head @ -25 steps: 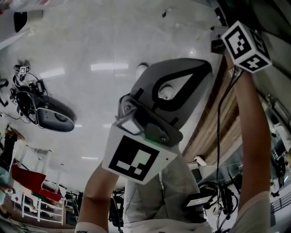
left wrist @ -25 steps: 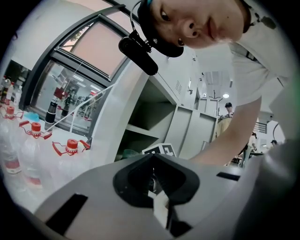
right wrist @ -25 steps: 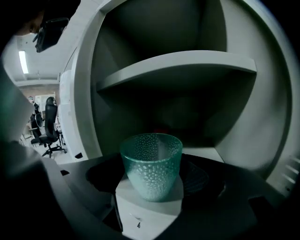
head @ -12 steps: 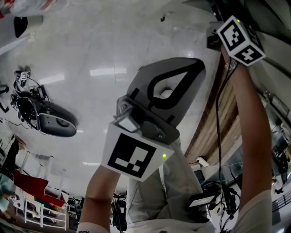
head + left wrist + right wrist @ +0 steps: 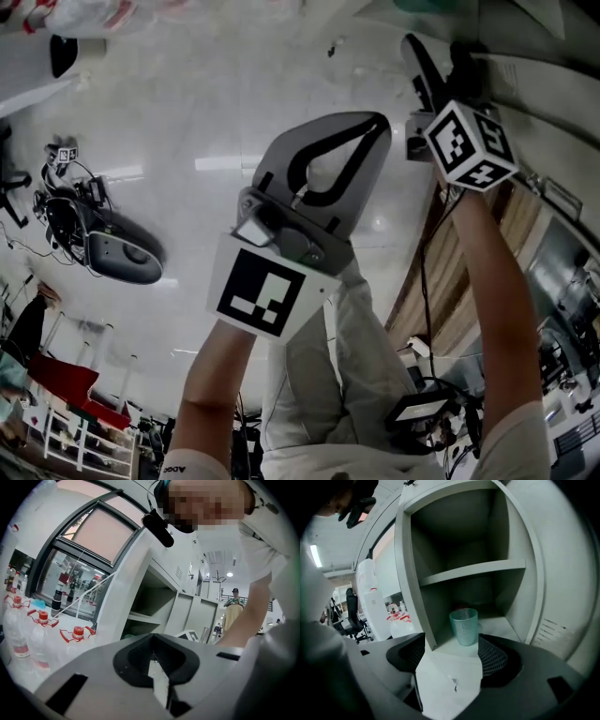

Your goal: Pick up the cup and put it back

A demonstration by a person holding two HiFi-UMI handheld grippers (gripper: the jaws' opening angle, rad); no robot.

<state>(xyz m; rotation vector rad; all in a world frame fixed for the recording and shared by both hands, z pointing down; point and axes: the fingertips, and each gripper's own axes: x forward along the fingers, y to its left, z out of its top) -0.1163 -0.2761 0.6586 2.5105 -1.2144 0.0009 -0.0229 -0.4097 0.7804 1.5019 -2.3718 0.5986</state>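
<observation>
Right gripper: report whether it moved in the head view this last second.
Yes. The right gripper shifted down and left, towards the dark oval cabled device, which barely moved.

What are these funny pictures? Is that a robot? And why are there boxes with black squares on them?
It's no robot. A person holds a grabbing tool in each hand, and the cubes with black squares are part of those tools. One picture comes from a camera on the person's head, looking at both tools. The other two come from small cameras riding on the tools themselves. The left gripper has its jaws together and holds nothing. The right gripper has its jaws apart and points at a see-through teal dimpled cup. The cup stands upright on the lower shelf of an open grey cabinet. Nothing is holding the cup yet.
</observation>
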